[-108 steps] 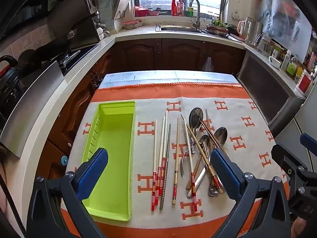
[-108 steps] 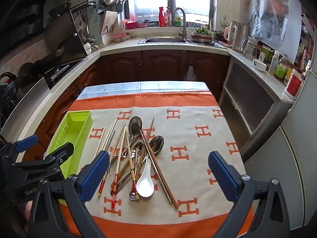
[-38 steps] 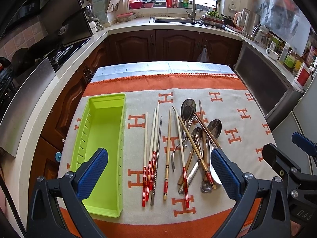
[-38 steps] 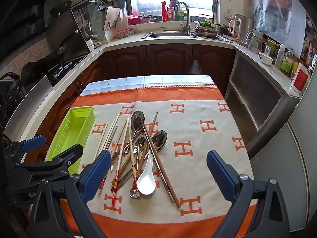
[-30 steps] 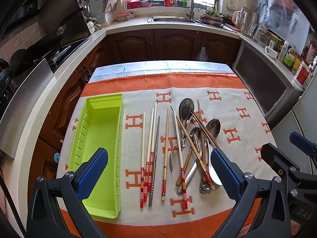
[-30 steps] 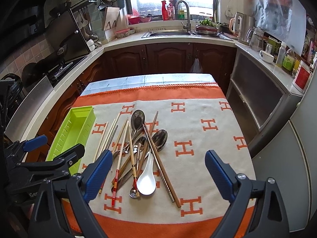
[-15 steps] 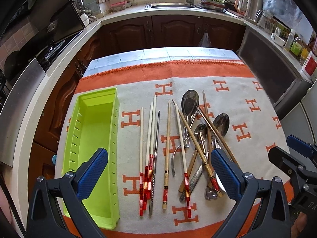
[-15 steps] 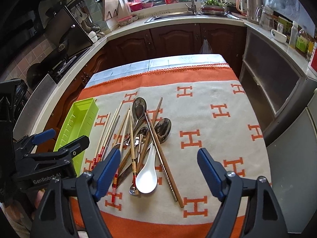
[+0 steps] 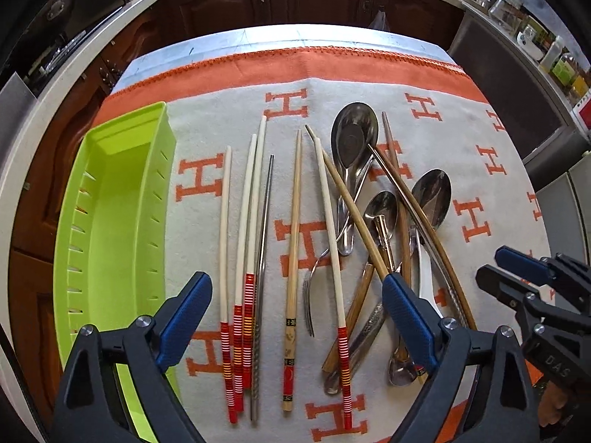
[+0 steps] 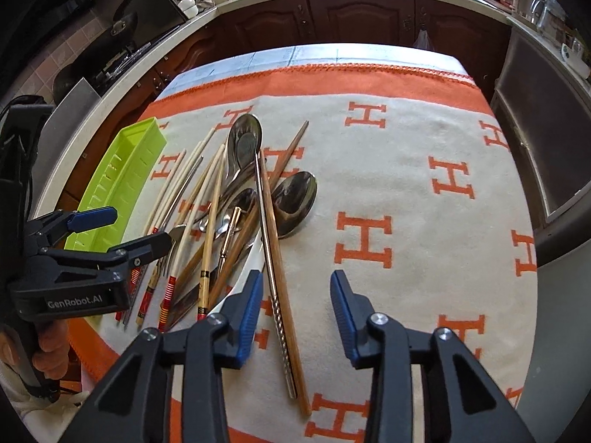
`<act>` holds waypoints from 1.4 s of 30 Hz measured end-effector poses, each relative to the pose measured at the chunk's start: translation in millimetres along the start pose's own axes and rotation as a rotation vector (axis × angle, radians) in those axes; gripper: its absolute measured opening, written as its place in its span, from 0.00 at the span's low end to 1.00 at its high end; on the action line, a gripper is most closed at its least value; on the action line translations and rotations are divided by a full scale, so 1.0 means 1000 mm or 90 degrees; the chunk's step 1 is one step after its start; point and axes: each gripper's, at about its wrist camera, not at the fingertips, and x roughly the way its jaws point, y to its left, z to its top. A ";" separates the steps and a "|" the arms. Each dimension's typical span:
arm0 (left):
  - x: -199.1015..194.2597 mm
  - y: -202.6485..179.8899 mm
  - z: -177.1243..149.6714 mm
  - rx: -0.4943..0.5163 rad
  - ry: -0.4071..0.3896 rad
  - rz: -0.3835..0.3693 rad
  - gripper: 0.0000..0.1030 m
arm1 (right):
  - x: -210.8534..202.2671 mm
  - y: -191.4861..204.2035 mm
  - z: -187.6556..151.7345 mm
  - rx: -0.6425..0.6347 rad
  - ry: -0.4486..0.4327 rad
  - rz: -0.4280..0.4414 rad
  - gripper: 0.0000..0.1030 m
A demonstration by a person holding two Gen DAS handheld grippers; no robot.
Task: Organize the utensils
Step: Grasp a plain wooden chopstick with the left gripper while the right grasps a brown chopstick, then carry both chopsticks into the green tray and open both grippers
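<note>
A lime green tray (image 9: 110, 221) lies empty at the left of the cloth; it also shows in the right wrist view (image 10: 122, 177). Several chopsticks (image 9: 243, 258) lie in a row beside it. A tangled pile of metal spoons (image 9: 354, 140), a fork (image 9: 310, 295), a white spoon and more chopsticks lies to the right. My left gripper (image 9: 295, 317) is open, low over the chopstick handles. My right gripper (image 10: 295, 306) is open, narrower, low over a metal chopstick (image 10: 269, 258) and a wooden chopstick (image 10: 282, 277).
An orange and cream cloth (image 10: 406, 184) covers the table. Dark wood cabinets (image 10: 332, 22) and a counter ring the table. A stove (image 10: 110, 37) is at the far left. A steel appliance (image 10: 546, 129) stands at the right.
Both grippers have dropped and moved forward over the utensils. The right gripper's jaws have narrowed. The utensils and tray have not moved.
</note>
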 end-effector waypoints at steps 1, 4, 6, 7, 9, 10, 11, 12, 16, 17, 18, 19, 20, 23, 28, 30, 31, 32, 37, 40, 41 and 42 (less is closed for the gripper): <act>0.001 0.002 0.000 -0.007 -0.002 -0.011 0.87 | 0.005 0.000 0.000 -0.007 0.007 0.004 0.30; 0.003 0.006 0.001 -0.026 0.000 -0.032 0.83 | 0.014 0.003 0.000 -0.022 0.022 0.011 0.26; 0.005 0.008 0.003 -0.040 0.008 -0.049 0.77 | 0.019 0.005 0.001 -0.039 0.027 0.009 0.24; 0.007 0.009 0.003 -0.046 0.014 -0.059 0.73 | 0.022 0.006 0.002 -0.043 0.029 0.004 0.23; 0.010 0.010 0.005 -0.057 0.027 -0.072 0.64 | 0.027 0.007 0.003 -0.051 0.034 -0.002 0.17; 0.012 0.009 0.007 -0.062 0.035 -0.077 0.59 | 0.029 0.007 0.004 -0.054 0.037 -0.007 0.16; 0.015 0.009 0.008 -0.069 0.044 -0.085 0.56 | 0.031 0.007 0.004 -0.057 0.036 -0.008 0.15; 0.017 0.009 0.009 -0.076 0.053 -0.093 0.52 | 0.032 0.007 0.005 -0.059 0.038 -0.008 0.15; 0.025 0.007 0.011 -0.093 0.075 -0.119 0.46 | 0.040 0.012 0.002 -0.075 0.041 -0.017 0.15; 0.026 0.004 0.012 -0.093 0.076 -0.121 0.46 | 0.041 0.014 0.002 -0.085 0.038 -0.024 0.15; 0.026 0.002 0.013 -0.092 0.077 -0.122 0.46 | 0.040 0.016 0.002 -0.088 0.034 -0.029 0.14; 0.026 0.000 0.014 -0.091 0.078 -0.125 0.45 | 0.040 0.016 0.002 -0.087 0.031 -0.032 0.12; 0.026 -0.003 0.015 -0.090 0.079 -0.127 0.45 | 0.040 0.015 0.002 -0.084 0.028 -0.031 0.08; 0.025 -0.008 0.017 -0.092 0.083 -0.134 0.40 | 0.038 0.011 0.001 -0.059 0.024 -0.009 0.07; 0.028 -0.014 0.021 -0.095 0.101 -0.139 0.36 | 0.034 0.004 -0.005 -0.026 0.023 0.018 0.07; 0.032 -0.017 0.022 -0.101 0.114 -0.143 0.29 | 0.032 0.002 -0.008 -0.015 0.023 0.026 0.07; 0.034 -0.019 0.021 -0.101 0.119 -0.147 0.23 | 0.031 0.002 -0.010 -0.011 0.024 0.031 0.07; 0.035 -0.020 0.021 -0.101 0.124 -0.148 0.21 | 0.031 0.001 -0.011 -0.007 0.025 0.035 0.07; 0.039 -0.024 0.018 -0.103 0.144 -0.148 0.17 | 0.029 -0.003 -0.015 0.001 0.026 0.041 0.07; 0.038 -0.028 0.018 -0.098 0.145 -0.150 0.17 | 0.029 -0.006 -0.016 0.006 0.023 0.041 0.07; 0.039 -0.029 0.018 -0.094 0.147 -0.148 0.17 | 0.030 -0.004 -0.015 0.007 0.023 0.041 0.07; 0.041 -0.030 0.017 -0.094 0.153 -0.147 0.17 | 0.030 -0.004 -0.015 0.007 0.023 0.042 0.07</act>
